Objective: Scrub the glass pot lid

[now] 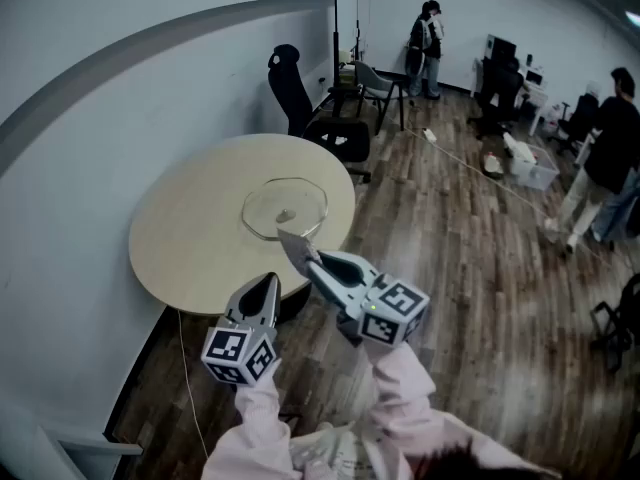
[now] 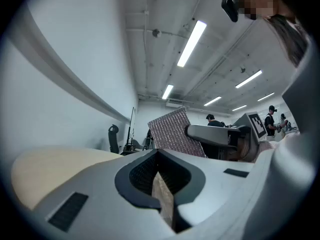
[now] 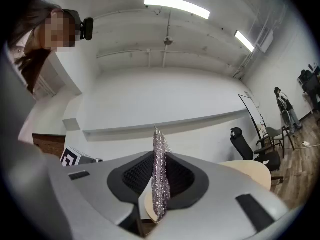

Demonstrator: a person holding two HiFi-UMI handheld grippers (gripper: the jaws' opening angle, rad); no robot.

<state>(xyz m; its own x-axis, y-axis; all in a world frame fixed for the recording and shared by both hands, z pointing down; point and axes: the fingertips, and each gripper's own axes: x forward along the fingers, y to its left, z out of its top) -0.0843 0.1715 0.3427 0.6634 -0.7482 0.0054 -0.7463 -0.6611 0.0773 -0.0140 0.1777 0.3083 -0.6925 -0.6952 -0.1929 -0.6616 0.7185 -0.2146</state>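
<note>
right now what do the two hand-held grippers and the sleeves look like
The left hand-held gripper and right hand-held gripper are light grey, with tapered jaws and dark ribbed pads inside. Each carries a white cube of black square markers at the rear. The sleeves are pale pink.

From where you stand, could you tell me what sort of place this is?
Most likely an open office or lab room rather than a kitchen: a black office chair by the wall, a monitor at the far end, and ceiling strip lights. The lid lies on a round table.
</note>
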